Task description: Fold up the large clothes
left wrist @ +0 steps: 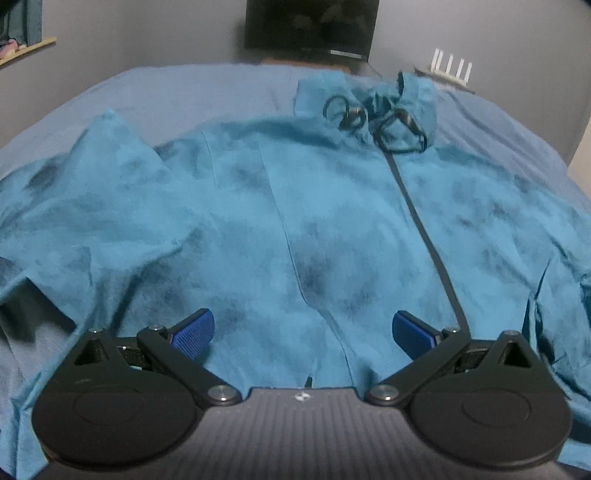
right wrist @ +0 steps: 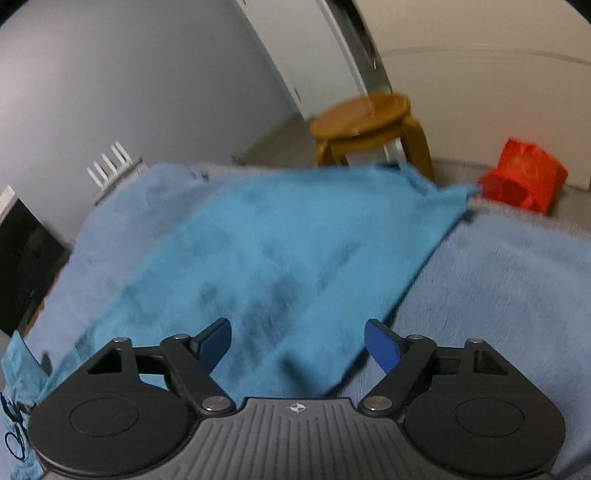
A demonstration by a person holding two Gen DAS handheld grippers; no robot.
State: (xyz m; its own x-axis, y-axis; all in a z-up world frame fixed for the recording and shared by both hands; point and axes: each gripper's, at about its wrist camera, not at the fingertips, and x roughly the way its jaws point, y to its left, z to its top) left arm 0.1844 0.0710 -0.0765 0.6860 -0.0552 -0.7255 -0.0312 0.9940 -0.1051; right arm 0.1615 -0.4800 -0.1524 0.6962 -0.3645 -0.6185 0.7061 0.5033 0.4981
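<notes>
- Teal jacket (left wrist: 295, 206) spread flat across a bed (left wrist: 177, 88) covered in a blue sheet, front side up, dark zip (left wrist: 424, 229) running down its middle.
- Hood (left wrist: 388, 99) bunched at the far end of the jacket, black drawstring loops (left wrist: 391, 125) lying on it.
- Sleeve (left wrist: 92, 206) on the left side rumpled and folded over near the bed's edge.
- Left tongs (left wrist: 303, 330) hovering low above the jacket's near hem, blue-padded fingers (left wrist: 195, 332) wide apart, holding nothing.
- Right tongs (right wrist: 297, 343) above the other sleeve (right wrist: 295, 236), which stretches away toward the far edge of the bed; fingers (right wrist: 380, 347) wide apart, holding nothing. View blurred.
- Black screen (left wrist: 312, 27) against the grey wall past the bed's far end.
- White router (left wrist: 448, 70) with upright aerials just beside that far end.
- Round wooden stool (right wrist: 365, 122) on the floor beyond the sleeve's tip.
- Red bag (right wrist: 524, 181) on the floor near the stool, off to the right.
</notes>
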